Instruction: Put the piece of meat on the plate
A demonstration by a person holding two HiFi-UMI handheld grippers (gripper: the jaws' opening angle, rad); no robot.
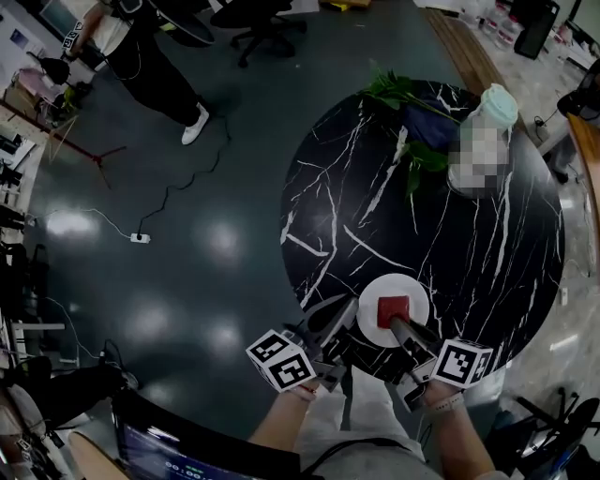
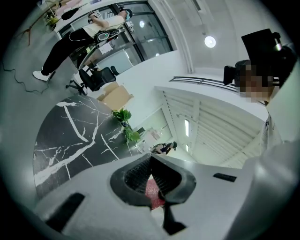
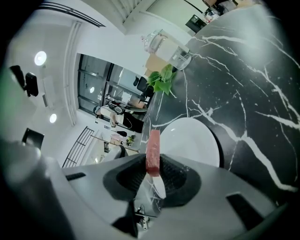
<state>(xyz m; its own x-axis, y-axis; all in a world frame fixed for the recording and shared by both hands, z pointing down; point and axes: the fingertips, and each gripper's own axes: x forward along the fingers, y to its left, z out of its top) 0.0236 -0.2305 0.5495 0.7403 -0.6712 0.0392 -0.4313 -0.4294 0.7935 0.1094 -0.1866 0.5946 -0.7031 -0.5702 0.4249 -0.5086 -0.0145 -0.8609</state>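
Note:
A red slab of meat hangs just over the small white plate at the near edge of the round black marble table. My right gripper is shut on the meat. In the right gripper view the meat stands on edge between the pads of that gripper, with the plate right behind it. My left gripper hovers at the plate's left rim. Its jaw tips meet and hold nothing. A bit of the red meat shows through the gap behind them.
A clear jar with a mint lid and a leafy plant stand at the table's far side. On the dark floor to the left lie a cable and a power strip. A person and an office chair are farther off.

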